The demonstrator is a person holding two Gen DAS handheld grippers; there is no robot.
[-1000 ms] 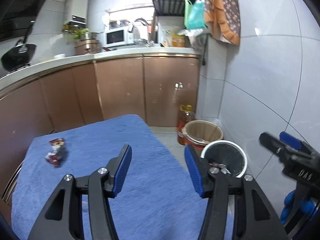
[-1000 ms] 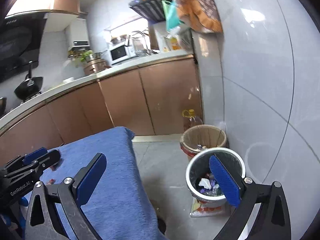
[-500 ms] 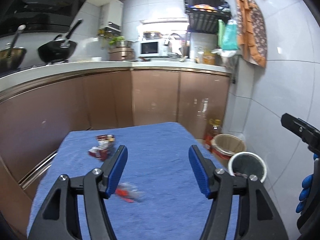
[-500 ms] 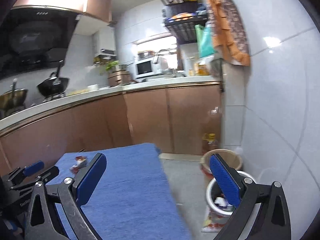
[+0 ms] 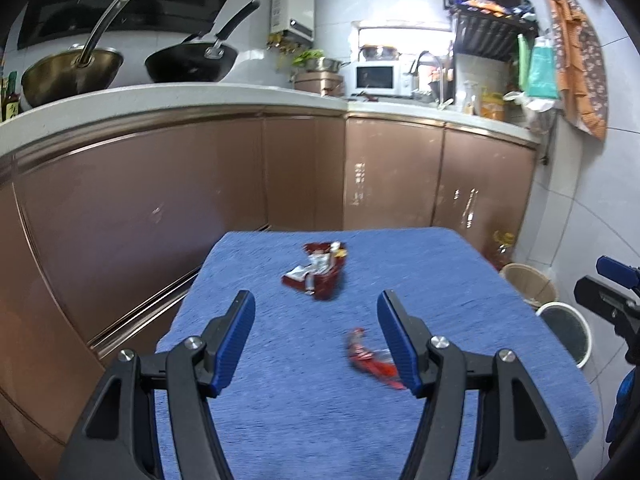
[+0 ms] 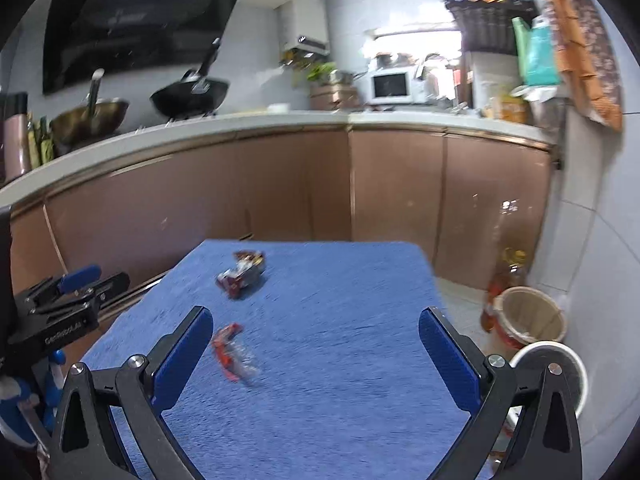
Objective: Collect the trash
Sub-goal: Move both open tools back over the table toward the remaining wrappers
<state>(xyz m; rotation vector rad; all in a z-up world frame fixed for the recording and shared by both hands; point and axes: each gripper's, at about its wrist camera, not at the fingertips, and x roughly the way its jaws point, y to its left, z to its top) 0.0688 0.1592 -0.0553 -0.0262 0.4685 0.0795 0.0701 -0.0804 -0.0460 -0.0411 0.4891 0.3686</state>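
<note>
Two pieces of trash lie on the blue towel-covered table (image 5: 280,420) ahead of our grippers. We hold the left gripper (image 5: 316,340) over the near part of the cloth with its jaws spread wide and nothing between its blue pads (image 5: 234,342). Beyond its left finger run the copper-coloured cabinet doors (image 5: 160,220), and on the counter above them sit a brass-coloured wok (image 5: 72,70) and a black wok (image 5: 192,62). Straight ahead of this gripper, toward the far end of the table, lies a dark red crumpled snack wrapper (image 5: 320,274). Nearer, just inside its right finger and partly hidden by that pad, lies a small bright red wrapper (image 5: 370,358), blurred.

We hold the right gripper (image 6: 316,354) beside the left one, also spread wide and holding nothing. From its camera the small red wrapper sits just to the right of its left pad (image 6: 182,354), resting on the cloth, and the dark red wrapper lies farther ahead. Off the table's right edge, beyond the right finger, stand a tan wastebasket (image 6: 528,314) and, nearer, a white-rimmed trash bin (image 6: 560,356) on the floor by the tiled wall; an oil bottle (image 6: 506,280) stands behind the basket.
</note>
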